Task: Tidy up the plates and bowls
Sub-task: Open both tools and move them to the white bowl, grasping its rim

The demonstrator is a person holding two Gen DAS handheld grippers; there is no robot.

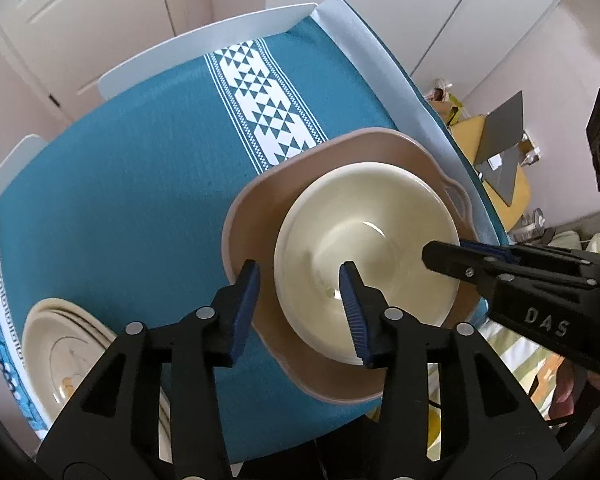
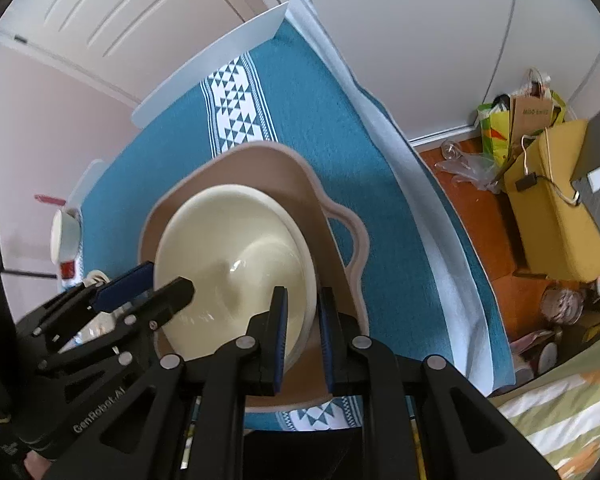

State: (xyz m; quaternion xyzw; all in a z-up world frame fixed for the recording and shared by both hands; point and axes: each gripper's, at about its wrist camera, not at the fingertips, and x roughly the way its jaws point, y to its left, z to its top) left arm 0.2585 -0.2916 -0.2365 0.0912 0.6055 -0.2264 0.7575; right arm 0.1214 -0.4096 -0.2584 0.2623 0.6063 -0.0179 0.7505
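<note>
On the surface (image 1: pixel 120 200) a cream bowl (image 1: pixel 364 240) sits mouth-up in a tan tray (image 1: pixel 260 208) — right tongs (image 2: pixel 303 336) clenched on its rim, left tongs (image 1: pixel 300 308) straddling it, released.

A cream bowl (image 1: pixel 366 256) sits inside a tan handled tray (image 1: pixel 252 208) on the desk's teal cloth (image 1: pixel 140 168). The left tool (image 1: pixel 300 280) straddles the bowl's near rim, jaws apart, pads clear of it. The right tool (image 1: pixel 444 258) reaches over the bowl's right rim. A stack of plates (image 1: pixel 64 352) lies lower left.
</note>
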